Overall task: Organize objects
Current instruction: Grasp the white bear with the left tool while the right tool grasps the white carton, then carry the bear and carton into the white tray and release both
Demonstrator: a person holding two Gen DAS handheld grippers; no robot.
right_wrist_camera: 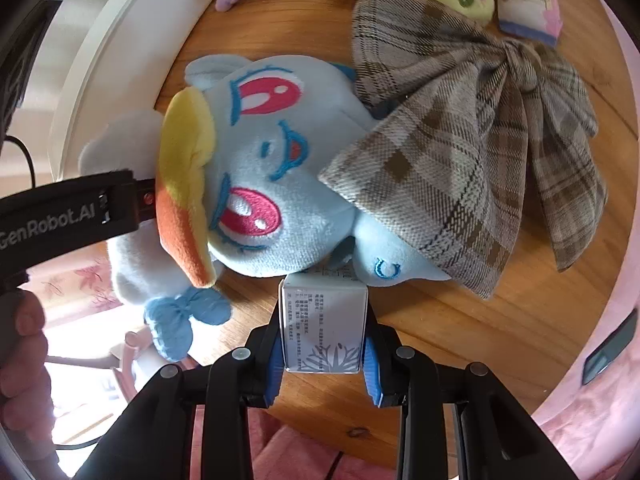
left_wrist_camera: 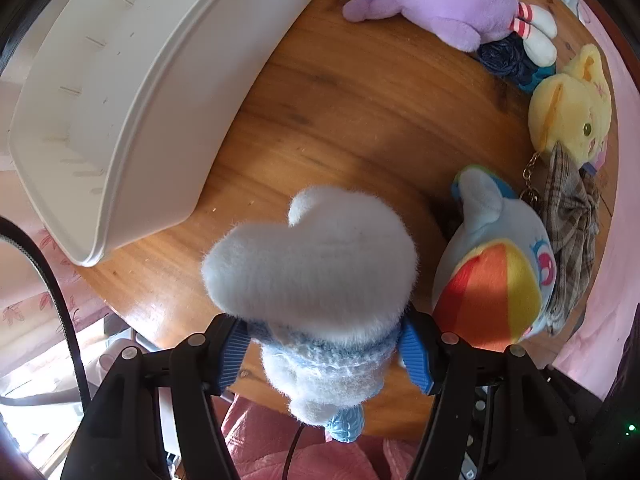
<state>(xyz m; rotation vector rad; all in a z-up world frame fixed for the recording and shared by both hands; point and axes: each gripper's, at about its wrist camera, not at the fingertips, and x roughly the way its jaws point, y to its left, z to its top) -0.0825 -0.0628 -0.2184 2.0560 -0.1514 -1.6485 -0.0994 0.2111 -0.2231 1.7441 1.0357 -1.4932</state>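
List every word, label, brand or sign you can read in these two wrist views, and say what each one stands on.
"GenRobot.AI": white lettering on the black body of the left gripper, seen in the right wrist view.
Small box held in the right gripper: several columns of tiny print above a snowflake design, too small to read.
Light blue plush: a small horseshoe sign stitched in blue, no lettering.
Left wrist view: nothing readable.

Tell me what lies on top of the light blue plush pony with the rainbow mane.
A brown plaid fabric bow drapes over the light blue plush pony, covering its body; its face shows. What the bow hides is unseen.
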